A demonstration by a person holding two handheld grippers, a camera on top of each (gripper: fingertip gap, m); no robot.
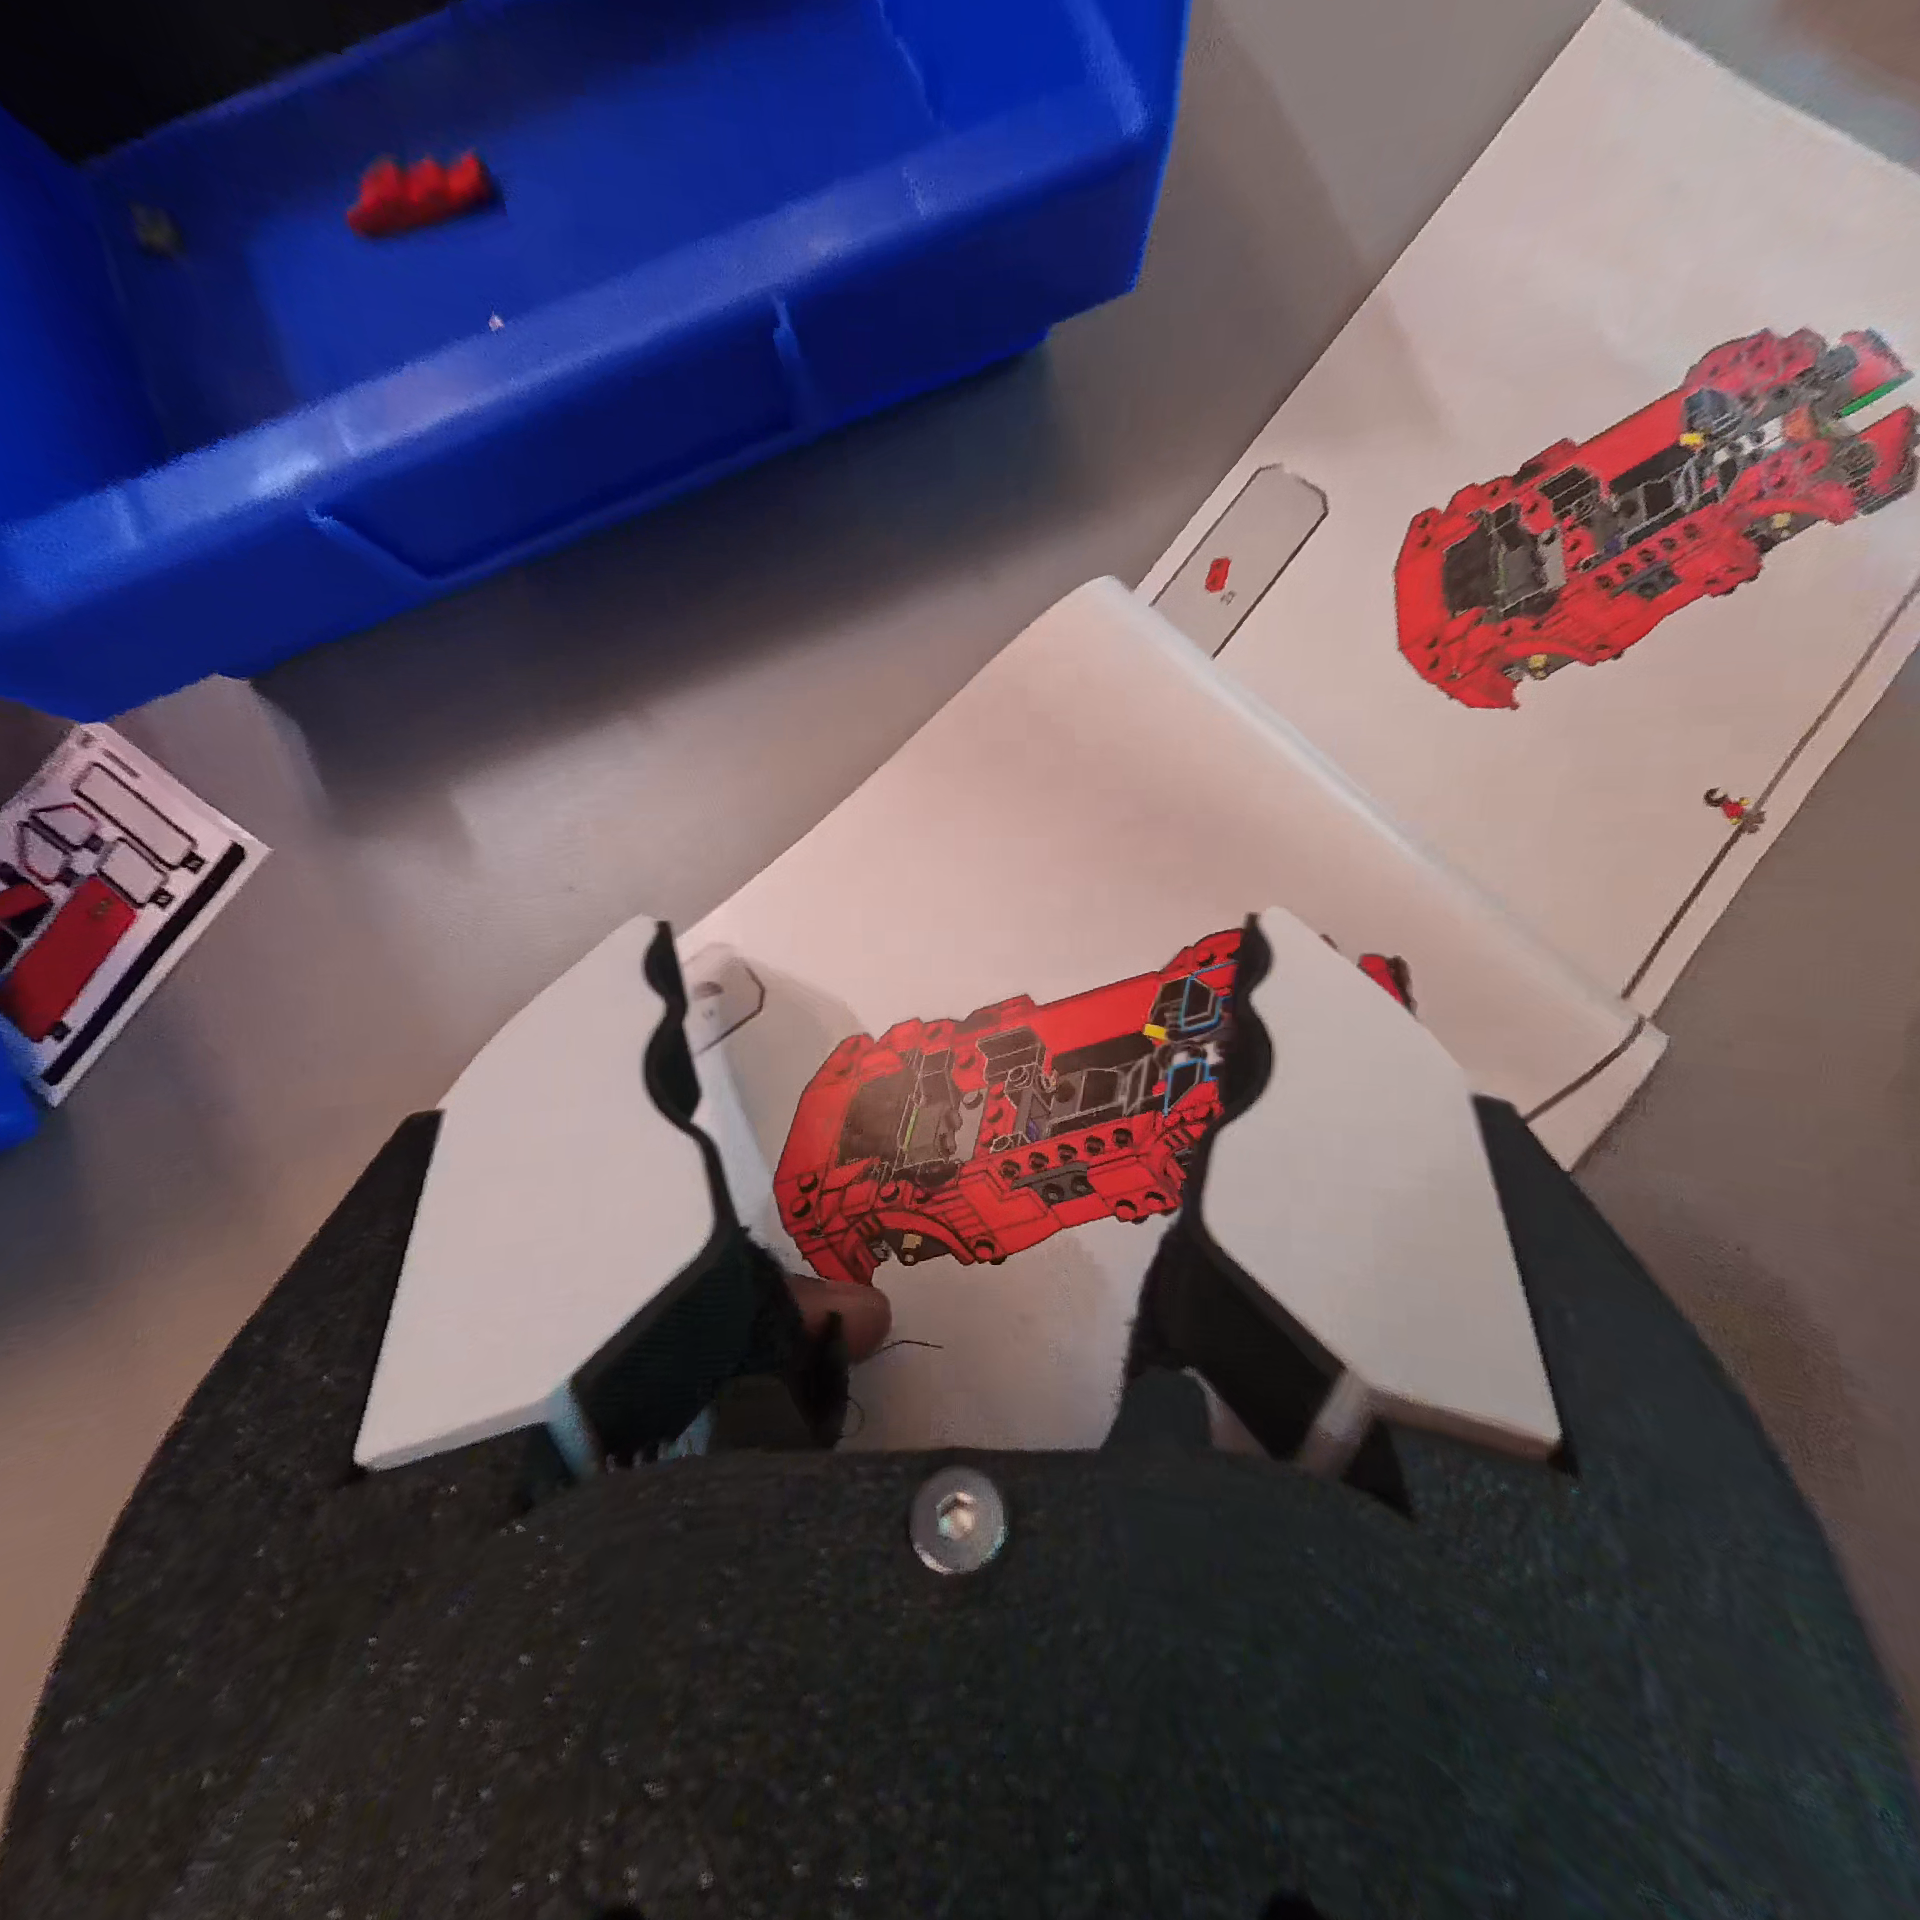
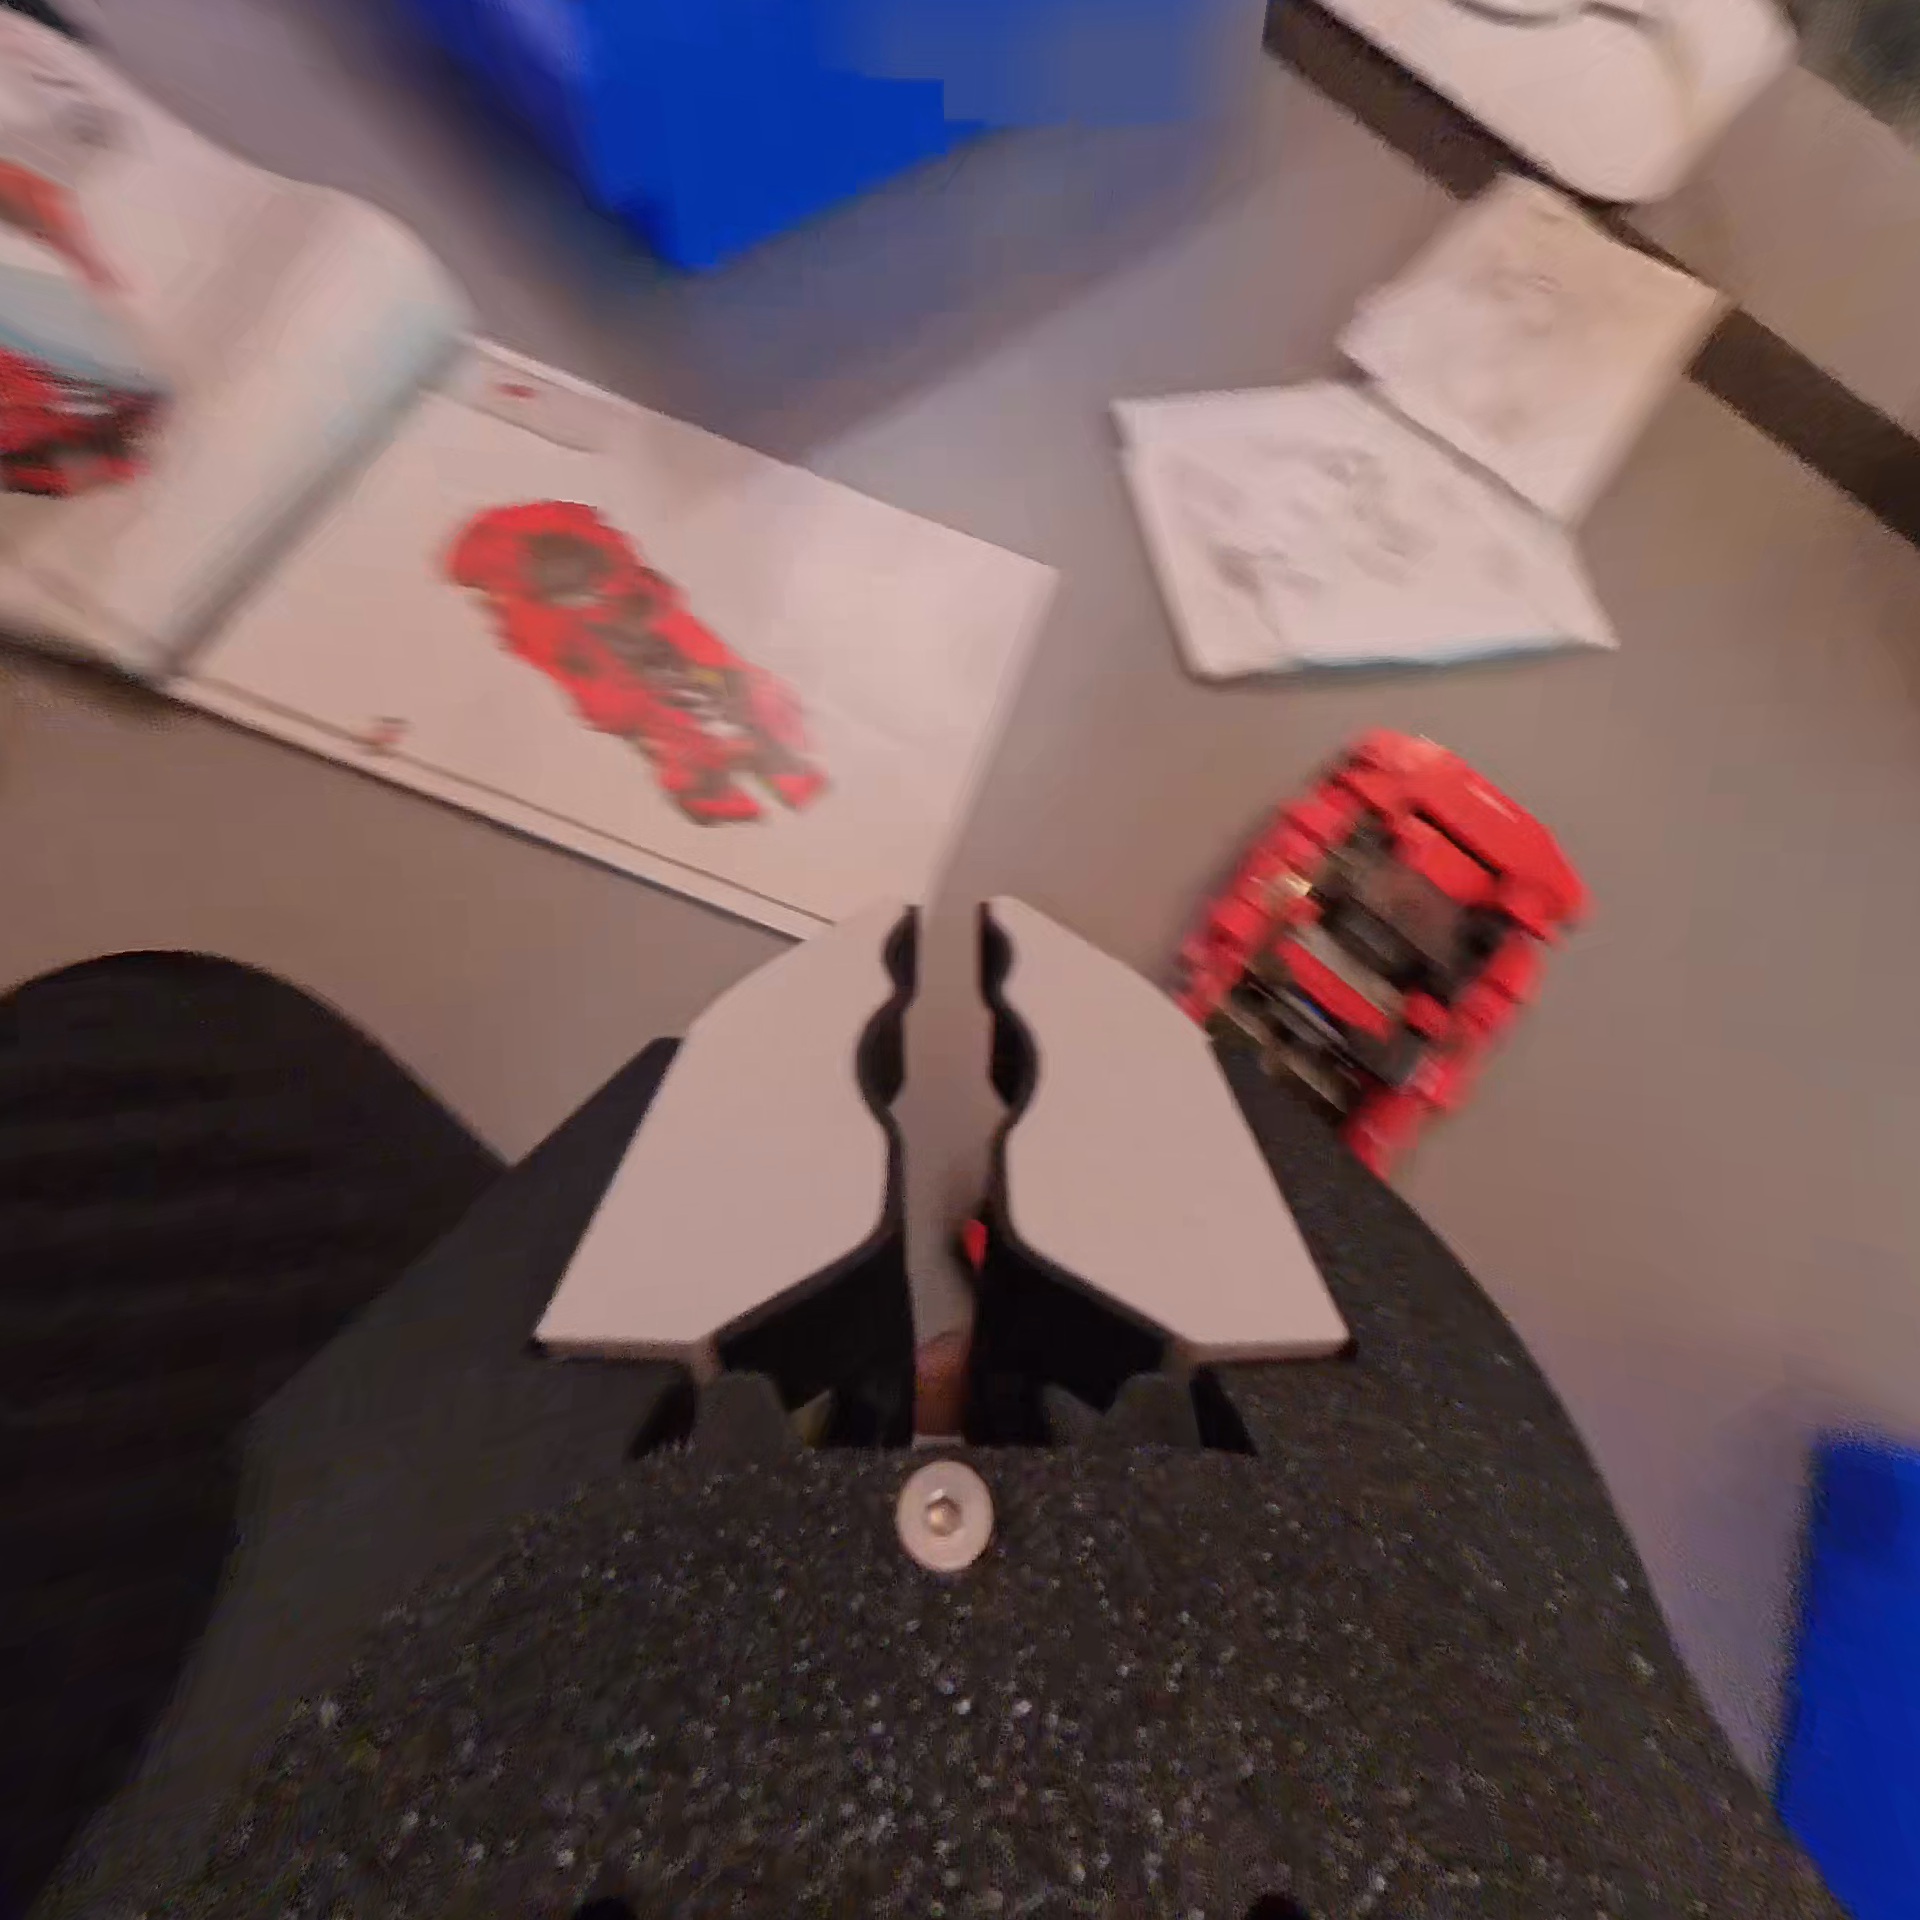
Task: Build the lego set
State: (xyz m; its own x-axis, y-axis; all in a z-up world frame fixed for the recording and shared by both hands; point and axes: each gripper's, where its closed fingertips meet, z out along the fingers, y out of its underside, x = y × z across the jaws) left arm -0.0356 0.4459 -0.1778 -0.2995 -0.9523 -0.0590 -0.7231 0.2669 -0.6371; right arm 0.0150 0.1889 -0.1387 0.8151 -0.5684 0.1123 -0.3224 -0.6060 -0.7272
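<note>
Booklet (image 1: 1299, 831) pages showing a red car fill the left wrist view, where the left gripper (image 1: 961, 956) hangs over them, jaws wide and empty. A blue bin (image 1: 935, 343) beyond holds one red brick (image 1: 421, 192); a sticker sheet (image 1: 104, 914) lies at left. In the blurred right wrist view, the right gripper (image 2: 948, 914) has jaws narrow, with nothing visibly between the tips. The half-built red car (image 2: 1382, 935) sits on the table (image 2: 1039, 447) just to its right, near loose papers (image 2: 1351, 530).

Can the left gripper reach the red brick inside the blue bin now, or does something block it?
Probably yes: left gripper is open and empty, the blue bin is open-topped, and the red brick lies alone.
</note>
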